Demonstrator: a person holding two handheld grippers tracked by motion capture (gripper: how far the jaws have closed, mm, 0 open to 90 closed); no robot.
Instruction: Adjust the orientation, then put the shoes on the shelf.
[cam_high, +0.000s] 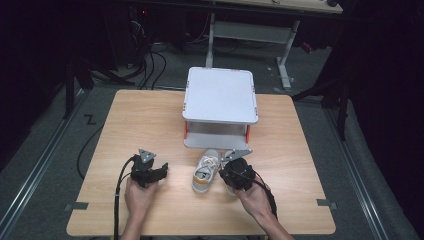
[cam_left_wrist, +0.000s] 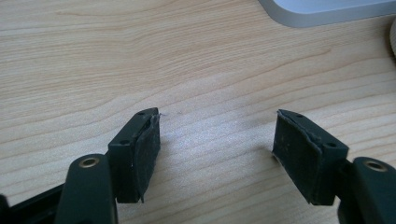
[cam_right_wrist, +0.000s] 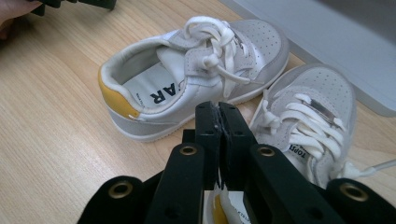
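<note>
The right gripper (cam_right_wrist: 219, 109), jaws pinched on the near shoe's (cam_right_wrist: 306, 116) heel, sits beside the other shoe (cam_right_wrist: 187, 74); the left gripper (cam_left_wrist: 217, 135) gapes empty.

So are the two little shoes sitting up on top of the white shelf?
No, both shoes sit on the wooden table beside the white shelf.
</note>
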